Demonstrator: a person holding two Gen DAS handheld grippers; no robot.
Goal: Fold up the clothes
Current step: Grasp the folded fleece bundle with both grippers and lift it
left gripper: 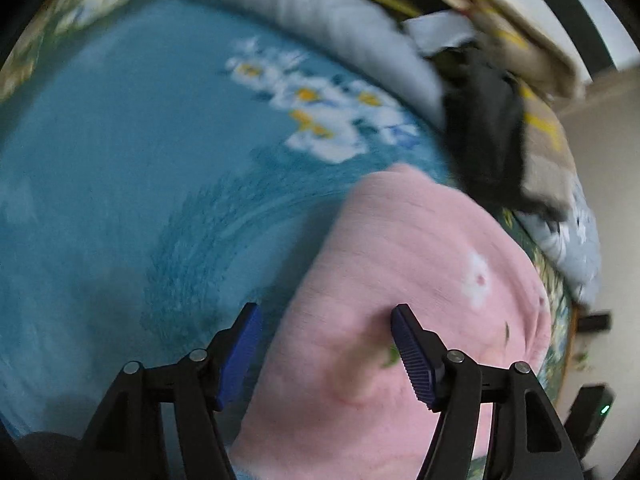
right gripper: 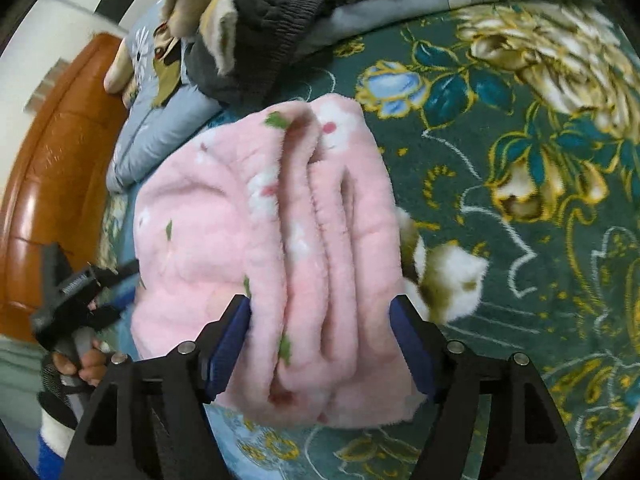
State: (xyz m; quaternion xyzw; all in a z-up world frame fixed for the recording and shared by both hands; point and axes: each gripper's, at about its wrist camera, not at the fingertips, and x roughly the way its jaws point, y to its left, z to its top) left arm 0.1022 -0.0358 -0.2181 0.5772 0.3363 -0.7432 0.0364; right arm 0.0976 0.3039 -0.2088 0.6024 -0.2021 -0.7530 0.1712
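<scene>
Right wrist view: my right gripper [right gripper: 320,340] is spread wide, its jaws straddling the folded pink fleece garment [right gripper: 280,240] without pinching it. My left gripper [left gripper: 326,350] is likewise spread above the same garment. I note the garment lies on a floral blanket [right gripper: 520,200]. Farther back sits a pile of dark clothes [right gripper: 264,28] on a grey quilt [right gripper: 160,128].

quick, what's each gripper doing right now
Left gripper: open, holding nothing, over the edge of the folded pink fleece garment.
Right gripper: open, jaws on either side of the same garment's folds, not clamped.
</scene>
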